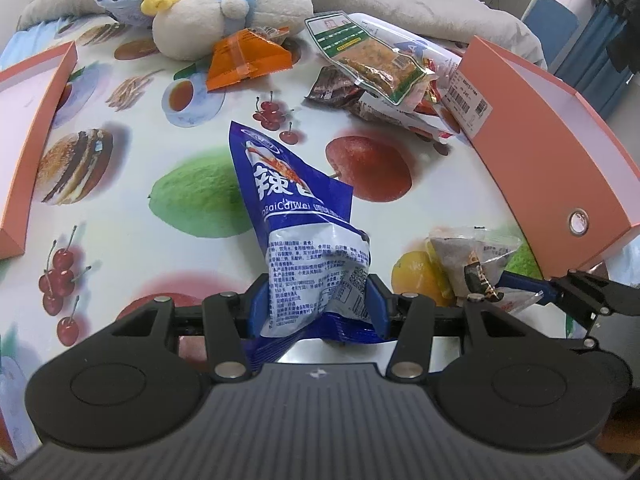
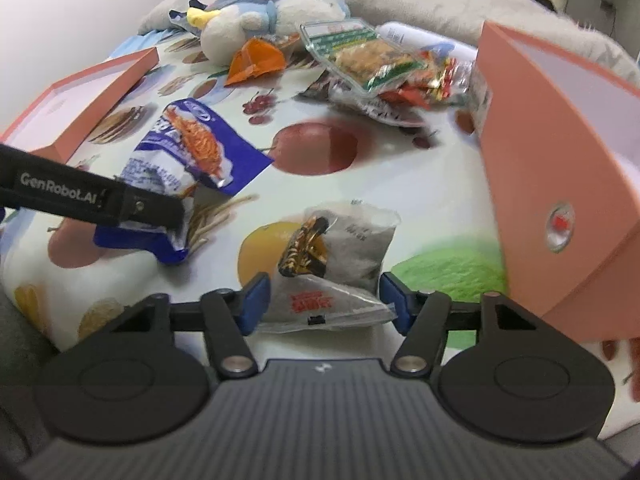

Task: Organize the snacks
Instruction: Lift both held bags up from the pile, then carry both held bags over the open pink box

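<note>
My left gripper (image 1: 318, 308) is shut on the lower end of a blue snack bag (image 1: 292, 200), which stands up from the jaws over the fruit-print cloth (image 1: 192, 196). In the right wrist view the same blue snack bag (image 2: 192, 148) hangs crumpled from the left gripper's black finger (image 2: 152, 208). My right gripper (image 2: 325, 300) is open, its blue pads either side of a grey clear-edged packet (image 2: 352, 248) that lies flat on the cloth. That grey packet (image 1: 472, 264) also shows at the lower right of the left wrist view.
An open orange box (image 2: 540, 168) stands close on the right and a shallow orange lid (image 2: 100, 92) lies on the left. Further back are a heap of snack packs (image 1: 380, 68), an orange packet (image 1: 248, 58), a plush toy (image 1: 224, 12) and grey bedding.
</note>
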Available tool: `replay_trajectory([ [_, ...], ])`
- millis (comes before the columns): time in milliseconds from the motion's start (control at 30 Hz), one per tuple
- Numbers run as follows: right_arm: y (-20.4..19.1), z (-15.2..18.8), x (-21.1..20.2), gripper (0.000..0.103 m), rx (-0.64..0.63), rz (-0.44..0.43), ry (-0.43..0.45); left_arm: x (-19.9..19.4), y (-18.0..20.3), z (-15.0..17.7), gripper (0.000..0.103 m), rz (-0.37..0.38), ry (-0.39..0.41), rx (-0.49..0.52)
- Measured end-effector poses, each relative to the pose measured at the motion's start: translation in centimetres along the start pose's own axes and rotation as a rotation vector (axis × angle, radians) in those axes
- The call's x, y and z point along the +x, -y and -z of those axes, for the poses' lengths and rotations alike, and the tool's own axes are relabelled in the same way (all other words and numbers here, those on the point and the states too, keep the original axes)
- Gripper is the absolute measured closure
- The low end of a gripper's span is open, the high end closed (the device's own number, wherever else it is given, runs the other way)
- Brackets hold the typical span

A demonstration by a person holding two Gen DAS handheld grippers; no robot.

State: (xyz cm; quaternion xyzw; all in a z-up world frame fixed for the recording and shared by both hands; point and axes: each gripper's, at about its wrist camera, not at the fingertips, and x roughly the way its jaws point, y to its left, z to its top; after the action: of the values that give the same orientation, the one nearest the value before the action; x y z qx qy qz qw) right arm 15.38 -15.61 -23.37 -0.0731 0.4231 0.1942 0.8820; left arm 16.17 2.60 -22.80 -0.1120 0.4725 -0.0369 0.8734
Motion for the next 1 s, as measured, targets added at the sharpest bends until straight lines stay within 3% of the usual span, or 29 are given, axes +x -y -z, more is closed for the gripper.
replay_trajectory([
  [467, 1.8, -0.7, -1.4, 0.046, 0.069, 0.056, 0.016, 1.8, 1.8, -2.6, 0.048, -0.008, -0.020, 0.011],
  [1000, 2.7, -5.5, -5.4, 0.046, 0.099, 0.071, 0.110, -2.8, 3.0, -7.3, 0.048, 0.068, 0.048, -0.047],
])
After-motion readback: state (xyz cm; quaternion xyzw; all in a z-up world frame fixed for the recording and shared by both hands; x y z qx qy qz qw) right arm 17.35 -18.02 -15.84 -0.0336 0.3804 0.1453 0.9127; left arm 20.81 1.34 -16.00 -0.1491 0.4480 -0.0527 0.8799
